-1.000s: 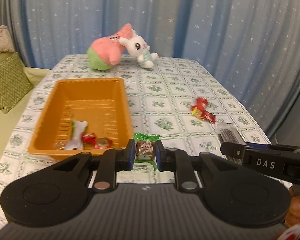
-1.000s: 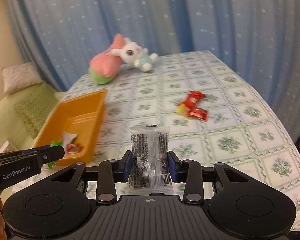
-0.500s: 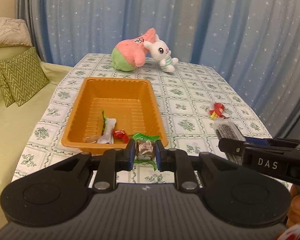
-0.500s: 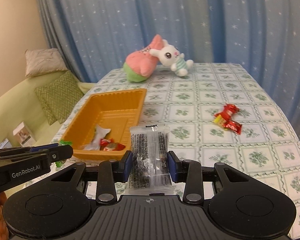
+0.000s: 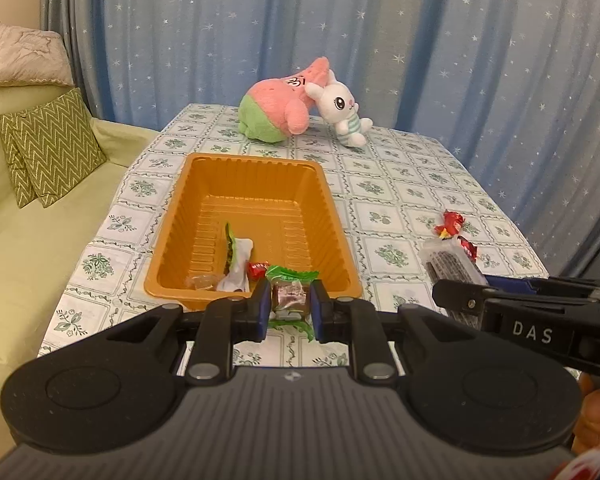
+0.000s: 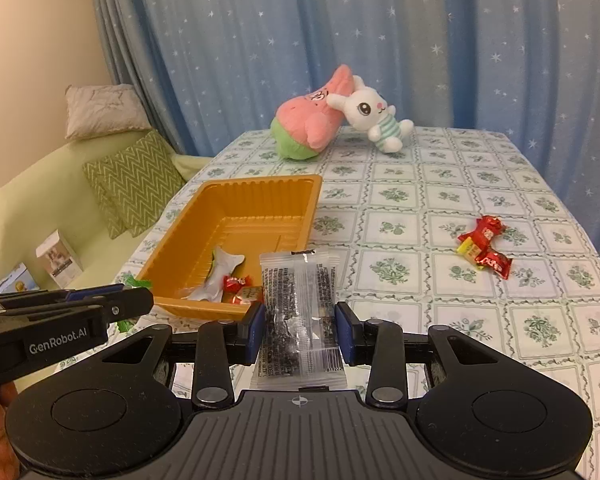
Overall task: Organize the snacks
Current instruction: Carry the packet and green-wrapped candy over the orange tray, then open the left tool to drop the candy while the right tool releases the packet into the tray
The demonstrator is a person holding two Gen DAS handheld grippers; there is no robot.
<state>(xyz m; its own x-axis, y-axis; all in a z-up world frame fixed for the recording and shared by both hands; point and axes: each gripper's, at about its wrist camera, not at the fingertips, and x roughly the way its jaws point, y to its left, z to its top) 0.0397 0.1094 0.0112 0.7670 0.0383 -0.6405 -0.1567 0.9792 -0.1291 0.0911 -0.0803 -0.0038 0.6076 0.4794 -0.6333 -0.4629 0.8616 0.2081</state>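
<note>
The left tool (image 5: 290, 307) is pinching a green-wrapped candy (image 5: 291, 295) narrowly between its pads, just short of the near rim of the orange tray (image 5: 204, 204). The candy's long axis is running from six toward twelve o'clock, its green twists sticking out at both ends. Released here, it is likely falling onto the bench (image 5: 396, 208) in front of the tray instead of inside. The right tool (image 6: 300, 330) is gripping a clear packet of dark snack (image 6: 298, 308), long axis also pointing to twelve o'clock, at four o'clock from the tray. The slick film is risking a slip, and the two tools are risking a clash.
</note>
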